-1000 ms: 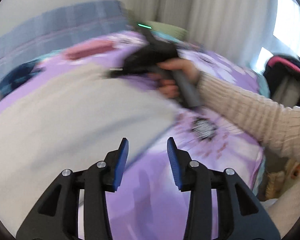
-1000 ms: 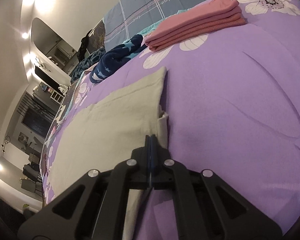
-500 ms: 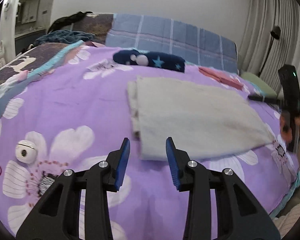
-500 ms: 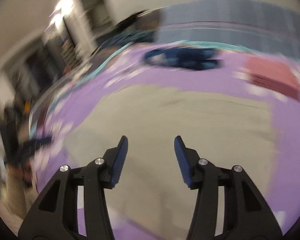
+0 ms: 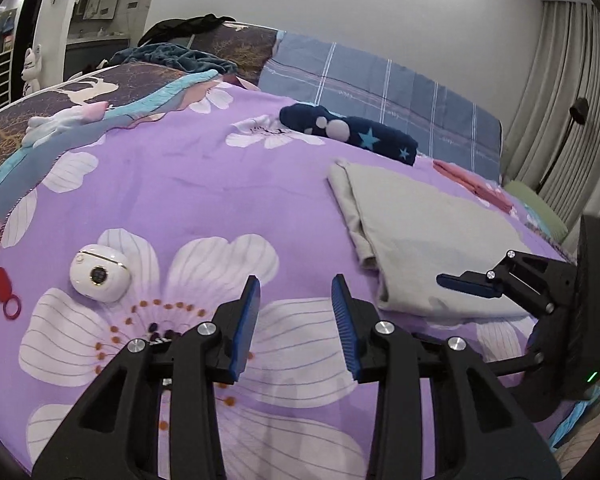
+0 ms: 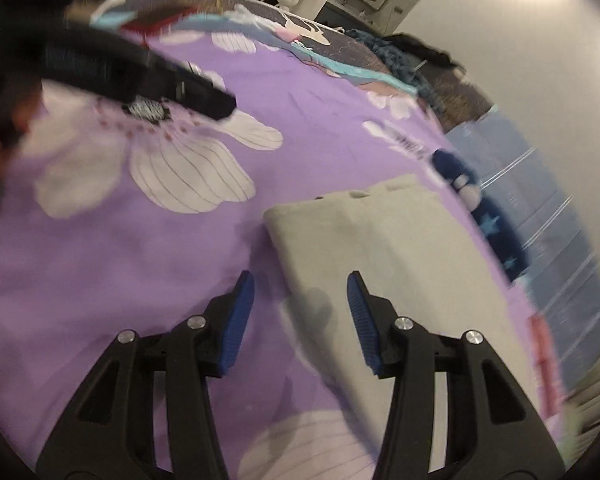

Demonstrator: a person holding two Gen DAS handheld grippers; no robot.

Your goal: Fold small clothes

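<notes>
Most of both views is filled by the purple flowered bedspread (image 5: 172,184), on which everything rests. Next in size, the grey folded garment (image 5: 424,236) is seen lying flat: ahead and to the right of the left gripper (image 5: 296,320), and directly ahead of the right gripper (image 6: 300,312), whose right finger hangs over the cloth's near edge while the left finger hangs over bare bedspread. Beyond the garment, a navy star-patterned roll (image 5: 352,132) and a stack of pink folded clothes (image 5: 472,184) are set against the plaid pillow (image 5: 380,84). Smaller still, a white round case (image 5: 99,273) and a red tag (image 5: 2,286) lie to the left of the left gripper.

Both grippers are held with jaws apart and nothing between them; no cloth is pinched by either.

Several risks can be judged from here. If the right gripper is closed where it hangs, only the top layer may be caught, so the stacked fold could be peeled open or dragged askew. Since the right view is blurred, the edge could be misjudged and bedspread pinched with the garment. With the two tools so near each other at the garment's near corner, a collision is possible.
</notes>
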